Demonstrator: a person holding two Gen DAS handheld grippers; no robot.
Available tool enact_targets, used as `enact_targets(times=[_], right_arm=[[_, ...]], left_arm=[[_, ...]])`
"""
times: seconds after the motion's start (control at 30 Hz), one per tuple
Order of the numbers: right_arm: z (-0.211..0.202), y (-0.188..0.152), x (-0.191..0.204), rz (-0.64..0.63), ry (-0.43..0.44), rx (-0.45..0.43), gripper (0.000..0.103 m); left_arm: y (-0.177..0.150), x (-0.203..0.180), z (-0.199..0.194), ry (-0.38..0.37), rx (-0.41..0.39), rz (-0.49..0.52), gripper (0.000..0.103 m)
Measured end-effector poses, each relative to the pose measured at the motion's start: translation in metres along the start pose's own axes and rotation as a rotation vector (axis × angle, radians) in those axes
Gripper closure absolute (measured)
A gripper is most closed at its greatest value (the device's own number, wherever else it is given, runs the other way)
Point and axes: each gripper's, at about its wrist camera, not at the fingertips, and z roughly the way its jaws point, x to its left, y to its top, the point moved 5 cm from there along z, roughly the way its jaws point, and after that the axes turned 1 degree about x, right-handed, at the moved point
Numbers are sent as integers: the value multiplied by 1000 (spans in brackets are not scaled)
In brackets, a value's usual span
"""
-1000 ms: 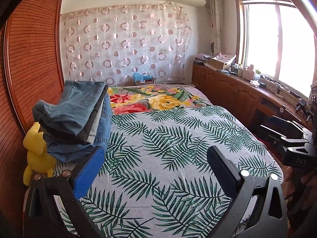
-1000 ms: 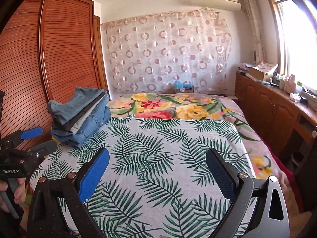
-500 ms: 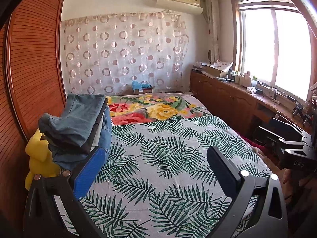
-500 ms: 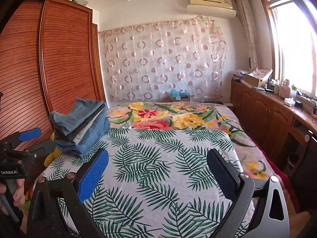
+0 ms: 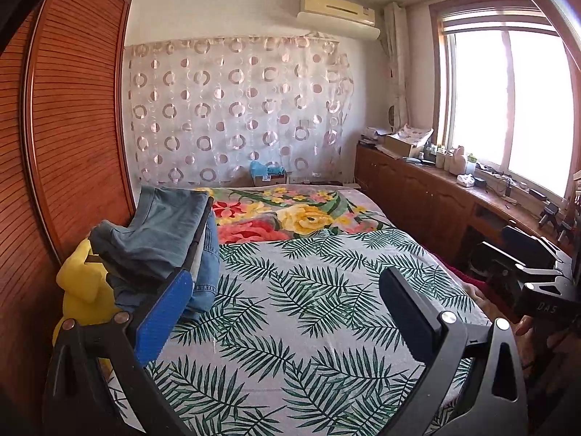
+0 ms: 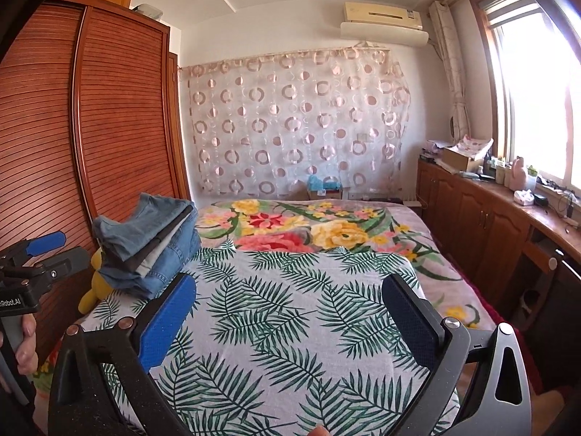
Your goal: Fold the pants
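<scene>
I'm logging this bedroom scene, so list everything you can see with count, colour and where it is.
folded pants: one stack, blue denim with grey layers, left edge of the bed
soft toy: one, yellow, beside the stack against the wardrobe
leaf sheet: one, white with green fronds, near part of the bed
flower blanket: one, red, yellow and pink, far part of the bed
wardrobe: one, brown slatted wood, left wall
curtain: one, sheer with pink rings, far wall
air conditioner: one, cream, above the curtain
cabinet: one run, brown wood, under the window, cluttered top
left hand-held gripper: open, empty, above the bed
right hand-held gripper: open, empty, above the bed
</scene>
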Motion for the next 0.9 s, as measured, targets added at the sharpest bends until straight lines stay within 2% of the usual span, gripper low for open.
enact_targets(times=[0.9], right_arm=[[3,-3,-4,-4,-3,4,1]], left_arm=[[-1,5,1,2,4,-7,0]])
